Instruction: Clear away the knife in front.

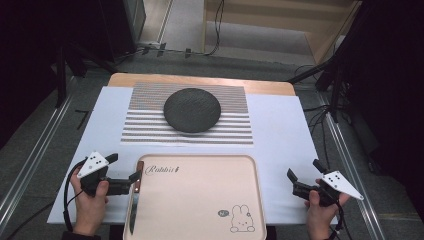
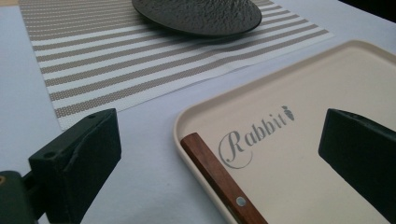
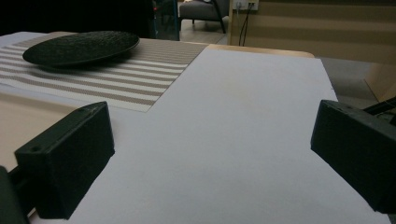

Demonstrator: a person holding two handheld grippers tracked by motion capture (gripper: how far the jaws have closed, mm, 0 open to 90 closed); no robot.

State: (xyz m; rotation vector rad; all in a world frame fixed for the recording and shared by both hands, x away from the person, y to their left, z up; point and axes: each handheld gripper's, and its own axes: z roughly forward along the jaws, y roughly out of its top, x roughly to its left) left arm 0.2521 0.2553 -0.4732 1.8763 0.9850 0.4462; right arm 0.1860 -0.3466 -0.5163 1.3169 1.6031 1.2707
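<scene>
Knife: your knife (image 1: 135, 200) has a brown wooden handle with a metal rivet and a steel blade; it lies along the left rim of the pink tray (image 1: 200, 165).
Left gripper: your left gripper (image 1: 125, 170) stands wide, nothing between the jaws, just beside the handle end.
Right gripper: your right gripper (image 1: 303, 170) stands wide and empty over the white sheet (image 1: 280, 130).
Left gripper view: shows the rivet (image 2: 241, 201) and "Rabbit" lettering close up.
Right gripper view: shows a chair (image 3: 201, 9) beyond the table.
Surface: a dark plate (image 1: 192, 110) sits on a striped mat (image 1: 150, 125).

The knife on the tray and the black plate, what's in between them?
In the high view, past the knife comes the tray's rim, a strip of white cloth, then the striped mat under the plate.
</scene>
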